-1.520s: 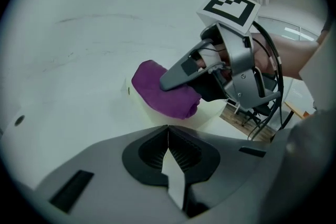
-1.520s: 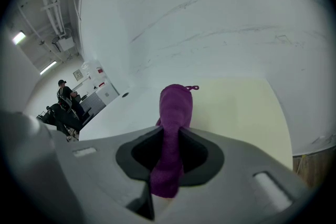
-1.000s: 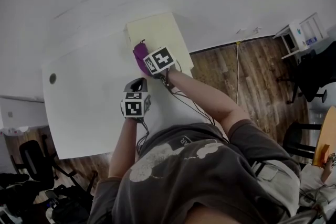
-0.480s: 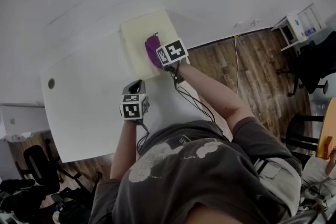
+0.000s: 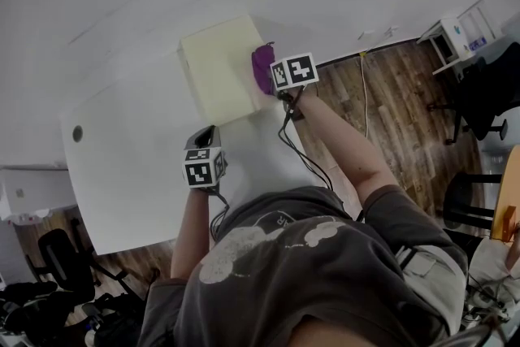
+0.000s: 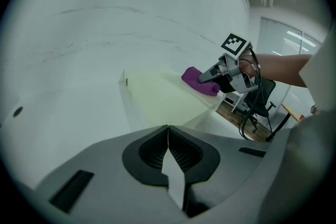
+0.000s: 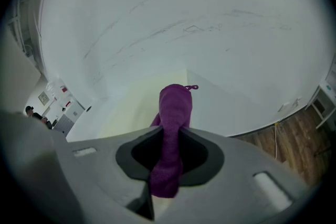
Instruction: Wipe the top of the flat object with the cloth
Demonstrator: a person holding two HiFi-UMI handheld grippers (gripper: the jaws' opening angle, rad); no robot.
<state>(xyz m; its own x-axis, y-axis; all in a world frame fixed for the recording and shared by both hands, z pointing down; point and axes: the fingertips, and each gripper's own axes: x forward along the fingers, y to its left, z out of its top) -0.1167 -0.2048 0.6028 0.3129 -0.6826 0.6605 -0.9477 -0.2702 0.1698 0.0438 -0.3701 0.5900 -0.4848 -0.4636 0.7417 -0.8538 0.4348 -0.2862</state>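
Your right tool (image 7: 169, 136) is clamped on the purple cloth (image 7: 173, 113): in the right gripper view the jaws pinch the rolled fabric near its middle, with a thick fold pointing forward past the tips and a shorter tail hanging back toward the camera. That forward fold lies on the top of the pale yellow flat object (image 5: 218, 69), at its 3 o'clock edge in the head view, close to the side of the table (image 5: 130, 166) that borders the wooden floor (image 5: 382, 110). Your left tool (image 5: 206, 132) is closed on nothing, its jaws meeting in a thin line in the left gripper view. It hovers over bare table at about 6 o'clock from the flat object, apart from it and not bracing it. The flat object itself sits at the table's 1 o'clock corner, lying flat. As for progress, I judge you are in the middle of the wipe: cloth and surface are together, and the cloth is at one extreme of the top. No dirt or streak shows, so the pictures cannot say which parts are already done. The wide stretch from the centre to the 9 o'clock edge lies uncovered, and that is what I would count as left, along with the 12 o'clock corners.
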